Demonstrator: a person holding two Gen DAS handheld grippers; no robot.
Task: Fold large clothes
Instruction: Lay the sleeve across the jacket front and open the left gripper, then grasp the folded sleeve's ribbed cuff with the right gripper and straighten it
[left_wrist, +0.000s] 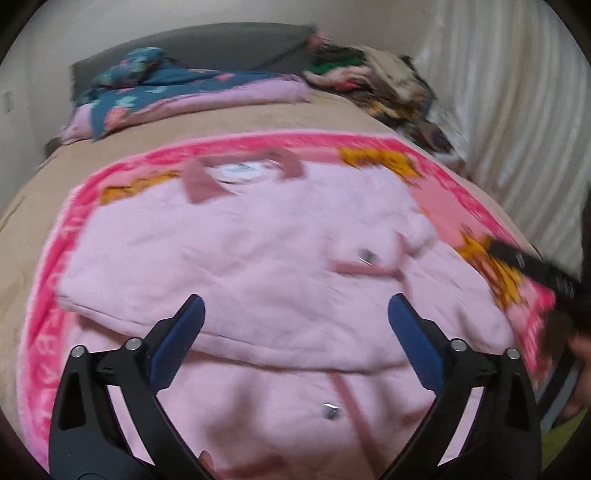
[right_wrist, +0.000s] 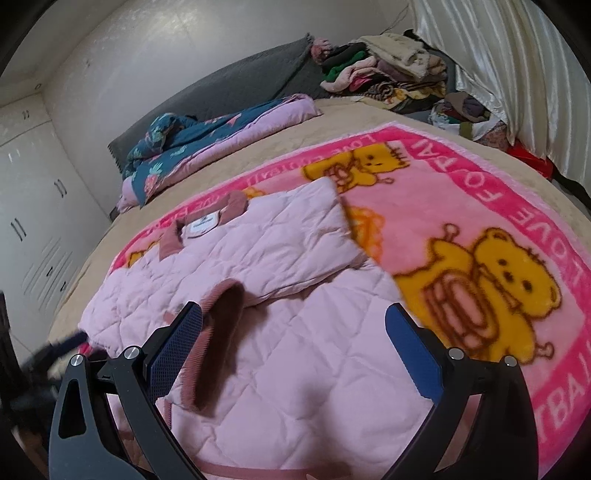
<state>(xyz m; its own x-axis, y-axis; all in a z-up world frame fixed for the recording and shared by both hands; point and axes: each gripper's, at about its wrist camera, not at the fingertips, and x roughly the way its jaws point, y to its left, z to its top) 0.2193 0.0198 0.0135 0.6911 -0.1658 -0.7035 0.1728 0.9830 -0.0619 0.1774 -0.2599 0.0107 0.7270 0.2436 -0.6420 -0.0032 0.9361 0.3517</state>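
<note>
A light pink quilted jacket (left_wrist: 258, 258) lies flat on a pink bear-print blanket (left_wrist: 55, 295) on the bed, collar and label at the far side, both sleeves folded across its front. My left gripper (left_wrist: 295, 314) is open and empty just above the jacket's lower half. In the right wrist view the jacket (right_wrist: 295, 350) lies the same way, with a darker pink cuff (right_wrist: 221, 325) by the left finger. My right gripper (right_wrist: 295, 325) is open and empty above the jacket's body. The right gripper's finger (left_wrist: 532, 266) shows at the right edge of the left wrist view.
The blanket (right_wrist: 480, 229) covers a tan bedspread (right_wrist: 369, 114). A folded floral quilt (right_wrist: 207, 140) lies at the head by a grey headboard (right_wrist: 240, 85). A heap of clothes (right_wrist: 388, 74) sits at the far right corner by a white curtain (right_wrist: 517, 74). White wardrobes (right_wrist: 33, 221) stand left.
</note>
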